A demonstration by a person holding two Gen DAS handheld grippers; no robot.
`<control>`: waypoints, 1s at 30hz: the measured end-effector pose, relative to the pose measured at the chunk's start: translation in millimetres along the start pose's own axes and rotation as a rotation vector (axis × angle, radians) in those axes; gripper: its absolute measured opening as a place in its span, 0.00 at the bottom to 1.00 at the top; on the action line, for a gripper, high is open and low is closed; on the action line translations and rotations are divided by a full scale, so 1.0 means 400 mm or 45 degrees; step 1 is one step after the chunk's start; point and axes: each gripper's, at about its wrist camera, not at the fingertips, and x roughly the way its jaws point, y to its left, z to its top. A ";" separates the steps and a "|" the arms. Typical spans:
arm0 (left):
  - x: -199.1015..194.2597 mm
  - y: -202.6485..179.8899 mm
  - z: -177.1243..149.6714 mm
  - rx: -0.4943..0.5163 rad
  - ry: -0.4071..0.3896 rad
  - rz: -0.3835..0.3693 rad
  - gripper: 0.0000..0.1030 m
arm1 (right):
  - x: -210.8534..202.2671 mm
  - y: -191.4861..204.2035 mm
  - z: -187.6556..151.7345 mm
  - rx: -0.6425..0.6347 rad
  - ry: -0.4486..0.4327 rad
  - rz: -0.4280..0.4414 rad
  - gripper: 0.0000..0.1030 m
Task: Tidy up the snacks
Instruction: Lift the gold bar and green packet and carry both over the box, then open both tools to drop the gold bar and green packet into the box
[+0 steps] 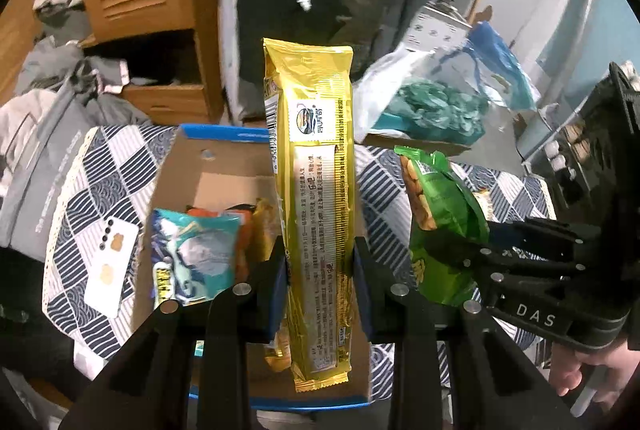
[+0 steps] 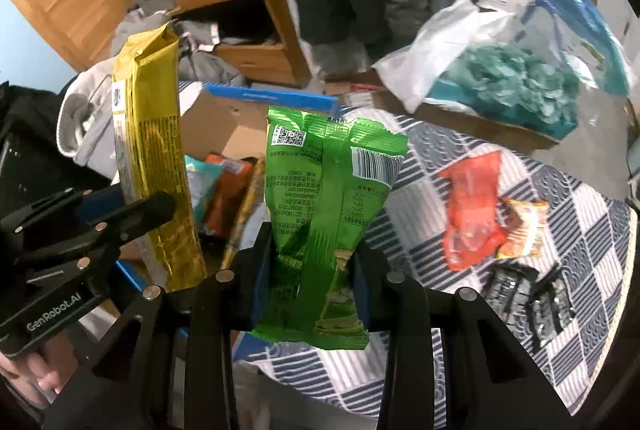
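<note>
Both packets were mid-carry above the box (image 1: 176, 165): the left tool (image 1: 320, 270) was clamped on a long gold pack (image 1: 316, 197), the right tool (image 2: 312, 270) on a green bag (image 2: 324, 213). The next move looked to be lowering each into the box and releasing. The cardboard box, at 9 o'clock of the green bag on the checked bed (image 2: 592, 238), already held a teal packet (image 1: 200, 250), an orange one and others; a red packet (image 2: 472, 205) and dark ones lay loose at 3 o'clock.
</note>
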 end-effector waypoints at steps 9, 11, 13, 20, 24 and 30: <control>0.064 0.109 -0.033 -0.065 0.093 0.028 0.30 | 0.087 0.086 0.011 -0.011 0.086 0.046 0.33; 0.077 0.129 -0.038 -0.080 0.109 0.044 0.30 | 0.107 0.104 0.012 -0.014 0.104 0.059 0.33; 0.087 0.147 -0.044 -0.096 0.122 0.056 0.30 | 0.126 0.122 0.015 -0.019 0.121 0.070 0.33; 0.091 0.178 -0.056 -0.115 0.104 0.101 0.37 | 0.168 0.171 0.022 -0.054 0.157 0.096 0.35; 0.076 0.191 -0.054 -0.127 0.064 0.131 0.52 | 0.179 0.168 0.026 -0.045 0.161 0.089 0.35; 0.068 0.176 -0.050 -0.113 0.065 0.113 0.59 | 0.165 0.133 0.031 0.002 0.140 0.073 0.42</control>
